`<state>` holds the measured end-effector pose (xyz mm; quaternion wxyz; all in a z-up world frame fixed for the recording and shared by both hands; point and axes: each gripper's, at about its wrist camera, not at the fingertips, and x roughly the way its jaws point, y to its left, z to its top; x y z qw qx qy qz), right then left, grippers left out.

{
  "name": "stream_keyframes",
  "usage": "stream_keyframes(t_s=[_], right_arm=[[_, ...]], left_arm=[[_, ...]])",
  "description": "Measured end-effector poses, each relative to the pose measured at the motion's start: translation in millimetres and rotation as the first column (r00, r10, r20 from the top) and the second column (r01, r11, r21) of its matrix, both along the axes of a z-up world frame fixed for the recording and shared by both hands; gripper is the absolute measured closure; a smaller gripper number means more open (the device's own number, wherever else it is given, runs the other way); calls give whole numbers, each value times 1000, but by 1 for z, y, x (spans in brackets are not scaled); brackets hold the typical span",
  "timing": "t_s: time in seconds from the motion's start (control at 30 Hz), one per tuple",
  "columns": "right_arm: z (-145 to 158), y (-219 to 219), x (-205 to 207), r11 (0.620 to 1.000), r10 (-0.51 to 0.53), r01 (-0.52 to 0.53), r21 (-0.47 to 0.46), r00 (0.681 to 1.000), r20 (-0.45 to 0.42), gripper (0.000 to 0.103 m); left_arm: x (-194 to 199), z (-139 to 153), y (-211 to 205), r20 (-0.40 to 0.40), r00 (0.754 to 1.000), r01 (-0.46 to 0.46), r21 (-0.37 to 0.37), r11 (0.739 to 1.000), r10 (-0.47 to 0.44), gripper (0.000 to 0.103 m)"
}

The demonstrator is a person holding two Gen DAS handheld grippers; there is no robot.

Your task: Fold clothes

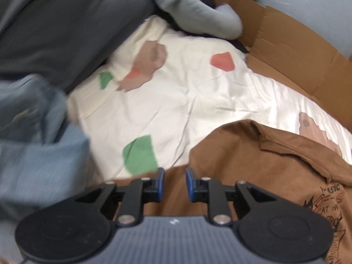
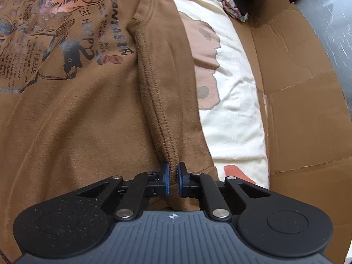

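A brown T-shirt (image 2: 88, 110) with a black cat print (image 2: 66, 33) lies spread on a cream sheet (image 2: 233, 114). My right gripper (image 2: 173, 171) is shut on the stitched seam of the shirt's folded side edge, the fabric pinched between its blue pads. In the left wrist view the same brown T-shirt (image 1: 253, 158) fills the lower right. My left gripper (image 1: 175, 176) hangs over its edge, open, with a clear gap between the pads and only the cloth below showing through.
The cream sheet (image 1: 187, 92) carries green, red and tan patches. Flattened cardboard (image 1: 297, 50) borders it on the right. A blurred blue denim garment (image 1: 33, 143) lies at left, a dark grey garment (image 1: 66, 22) behind it, and a light grey soft item (image 1: 193, 6) at the back.
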<state>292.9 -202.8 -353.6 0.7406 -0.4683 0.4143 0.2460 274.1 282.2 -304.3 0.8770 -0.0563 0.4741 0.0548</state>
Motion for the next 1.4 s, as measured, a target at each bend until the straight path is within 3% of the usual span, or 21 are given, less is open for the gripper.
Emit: stream_keyframes(t_s=[0.13,0.47,0.5,0.57,0.67,0.83,0.97,1.17,1.4], right_arm=[[2,-6,5,1000,-29,29,-3,1000,12,98],[-6,-14,24,992,-127,127,-8,991,30,98],[-6,-14,26,991,-133,134,-9,991,32,98],[-6,-15,28,988,-152,153,-4,988,35,99],[-5,-15,29,987,-163,163,2,986,35,98],[-4,-14,27,985,-174,174,8,984,41,98],[-3,-13,28,984,-180,179,15,983,43,98],[-4,-11,25,984,-178,177,17,983,41,98],[-5,-11,24,984,-179,178,22,983,38,98]], left_arm=[[22,-9,-13,-4,997,80,30,996,-80,65],[46,-39,-53,-14,976,219,72,973,-219,61],[46,-41,-53,-10,976,216,75,974,-216,64],[45,-44,-53,-4,977,213,81,974,-214,95],[44,-47,-55,-3,975,222,94,971,-222,101],[37,-34,-62,30,969,242,102,965,-246,101],[31,-24,-82,36,952,297,130,946,-303,101],[21,-32,-113,13,933,352,162,922,-359,101],[12,-46,-137,-10,925,377,146,915,-379,97]])
